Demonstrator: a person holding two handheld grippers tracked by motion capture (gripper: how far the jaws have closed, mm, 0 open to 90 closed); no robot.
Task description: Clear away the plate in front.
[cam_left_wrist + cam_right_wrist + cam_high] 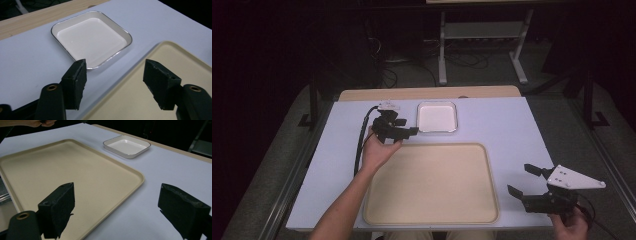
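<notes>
Left gripper (404,131) gapes wide, empty, beside shallow white square dish (437,117) near tabletop's (512,125) far edge. Right gripper (526,181) wide, empty, off beige plastic tray's (432,182) right edge. Likely dish pickup: straddle rim squarely.

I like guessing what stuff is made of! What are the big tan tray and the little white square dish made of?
The tan tray looks like matte plastic: an even beige with soft rounded corners and no shine. The white square dish looks like glossy enamel or glazed ceramic, since light reflects off it and a thin dark or metallic line edges its rim. I can't tell which.
</notes>
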